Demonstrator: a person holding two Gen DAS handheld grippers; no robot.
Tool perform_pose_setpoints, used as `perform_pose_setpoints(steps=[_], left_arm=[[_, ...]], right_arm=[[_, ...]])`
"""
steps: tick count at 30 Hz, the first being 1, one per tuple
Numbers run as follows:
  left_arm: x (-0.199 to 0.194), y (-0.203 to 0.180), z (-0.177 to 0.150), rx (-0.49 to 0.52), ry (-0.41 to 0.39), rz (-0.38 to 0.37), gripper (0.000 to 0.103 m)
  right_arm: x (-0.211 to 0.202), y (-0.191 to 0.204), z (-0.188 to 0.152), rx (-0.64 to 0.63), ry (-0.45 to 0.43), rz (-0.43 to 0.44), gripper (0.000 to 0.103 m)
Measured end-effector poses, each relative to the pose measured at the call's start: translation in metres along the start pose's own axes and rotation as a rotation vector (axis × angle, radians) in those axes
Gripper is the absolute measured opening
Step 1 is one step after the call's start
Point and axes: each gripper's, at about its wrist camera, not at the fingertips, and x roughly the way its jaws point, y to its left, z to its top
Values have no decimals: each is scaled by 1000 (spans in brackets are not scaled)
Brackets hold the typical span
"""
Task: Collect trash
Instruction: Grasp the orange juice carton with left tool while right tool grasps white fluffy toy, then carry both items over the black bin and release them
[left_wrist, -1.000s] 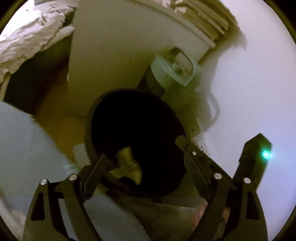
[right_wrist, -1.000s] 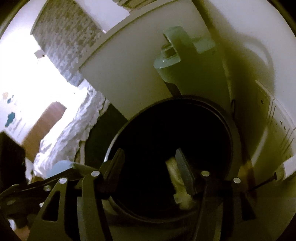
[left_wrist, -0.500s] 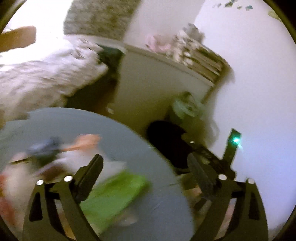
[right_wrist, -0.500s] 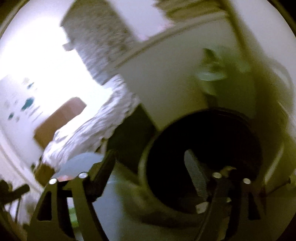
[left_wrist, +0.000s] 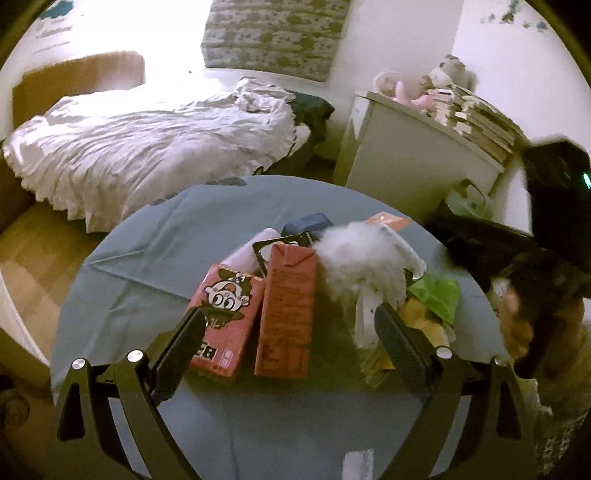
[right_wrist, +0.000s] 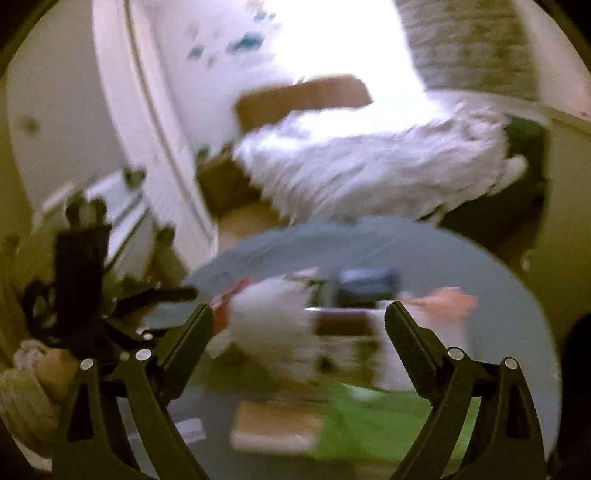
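Both grippers have swung away from the dark bin to the round blue table (left_wrist: 147, 266). My left gripper (left_wrist: 290, 330) hangs spread and empty, the two red cartons (left_wrist: 286, 310) lying between its fingers, long axes pointing away from me. White fluff (left_wrist: 360, 258) and a green wrapper (left_wrist: 437, 295) sit right of them. My right gripper (right_wrist: 299, 326) gapes empty too; its view is badly blurred.

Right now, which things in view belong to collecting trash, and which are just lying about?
Job:
- cartoon carton
- red carton
- white fluffy wad
- green wrapper
- left gripper, open
- right gripper, open

Lying about:
- bed
- cabinet
- book stack
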Motion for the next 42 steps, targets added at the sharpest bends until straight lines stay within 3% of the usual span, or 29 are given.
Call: perform_pose_setpoints(steps=[2,4,5,6,8,10,12,14,15,17,22,26,29,33,36,42], left_arm=[[6,1,-2,16,11,-3,91],[12,6,-6,32,29,5,91],[11,8,-12,36,32,8,91],[14,9,-12,37,36,6,91],[16,12,-13,37,38,5,91],[21,12,-10,45,41,8,86],[30,14,-6,49,60,12,65],[33,14,-5,57,55,30,56],[36,13,-2,62,56,27,43],[37,12,1,57,59,26,31],[27,9,3,12,25,5,31],[-4,0,17,-8,-73,2,31],[-26,-7,31,-30,-141,-32,31],[-37,-23,49,-30,-173,-75,31],[-36,-40,56,-24,-170,-108,31],[-16,-84,63,11,-134,-216,31]], right_arm=[[29,9,7,-30,88,-48,92],[43,8,10,-10,133,-56,85],[48,5,10,10,150,-48,62],[47,0,11,48,148,-28,49],[35,-10,9,114,95,-6,44],[21,-14,3,165,42,14,42],[-2,-27,-2,229,-20,37,42],[-22,-37,-7,264,-76,48,42],[-33,-41,-10,272,-105,48,42],[-50,-45,-18,287,-147,64,42],[-86,-64,-38,365,-248,168,42],[-112,-79,-53,419,-332,271,42],[-134,-97,-61,477,-411,402,42],[-154,-114,-67,515,-454,437,42],[-165,-118,-74,524,-475,390,42],[-203,-148,-95,553,-570,37,42]])
